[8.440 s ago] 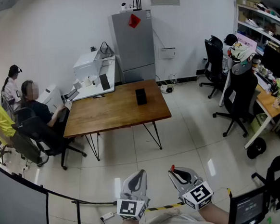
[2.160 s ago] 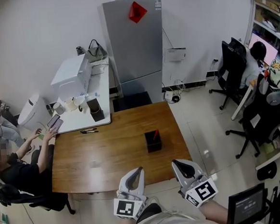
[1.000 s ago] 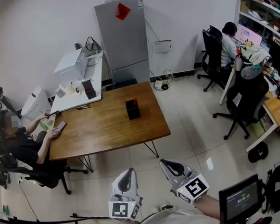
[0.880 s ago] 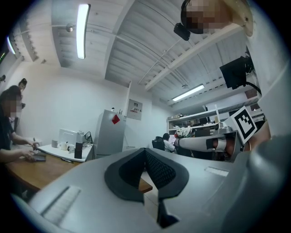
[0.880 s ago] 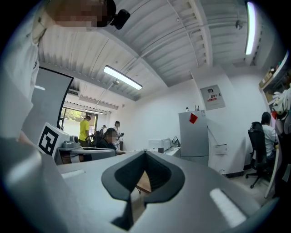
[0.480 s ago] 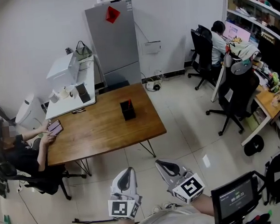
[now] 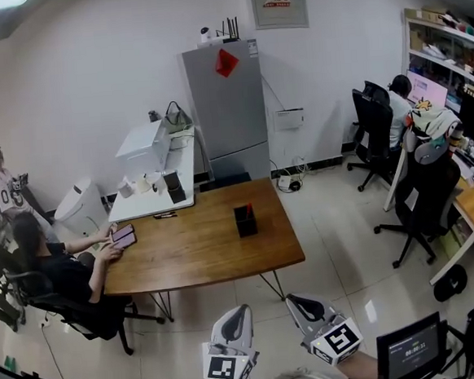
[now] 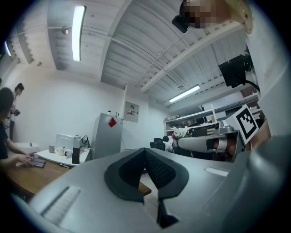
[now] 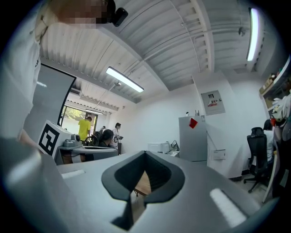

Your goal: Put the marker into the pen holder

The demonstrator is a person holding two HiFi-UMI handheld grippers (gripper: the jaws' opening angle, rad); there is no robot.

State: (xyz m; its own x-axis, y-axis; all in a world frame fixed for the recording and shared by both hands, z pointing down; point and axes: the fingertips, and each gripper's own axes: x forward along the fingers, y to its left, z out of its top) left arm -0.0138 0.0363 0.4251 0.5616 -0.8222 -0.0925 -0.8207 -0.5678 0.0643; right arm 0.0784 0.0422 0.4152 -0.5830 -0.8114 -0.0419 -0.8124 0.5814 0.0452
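Observation:
A black pen holder (image 7: 244,222) stands on the wooden table (image 7: 193,253), well ahead of me. The red tip of a marker (image 7: 249,208) sticks up out of it. My left gripper (image 7: 238,312) and right gripper (image 7: 301,301) hang low at the bottom of the head view, over the tiled floor and short of the table. Both are shut with nothing between the jaws. In the left gripper view the left gripper (image 8: 145,152) has its dark pads pressed together. The right gripper (image 9: 145,155) looks the same in the right gripper view.
A grey fridge (image 7: 226,108) stands against the back wall, beside a white desk (image 7: 152,201) with a printer. A person (image 7: 60,276) sits at the table's left end with a phone. Office chairs (image 7: 421,199) and a small screen (image 7: 413,349) are at the right.
The red marker that my right gripper held earlier now stands in the pen holder. I have backed away from the table, and both grippers stay shut and sit lower in view.

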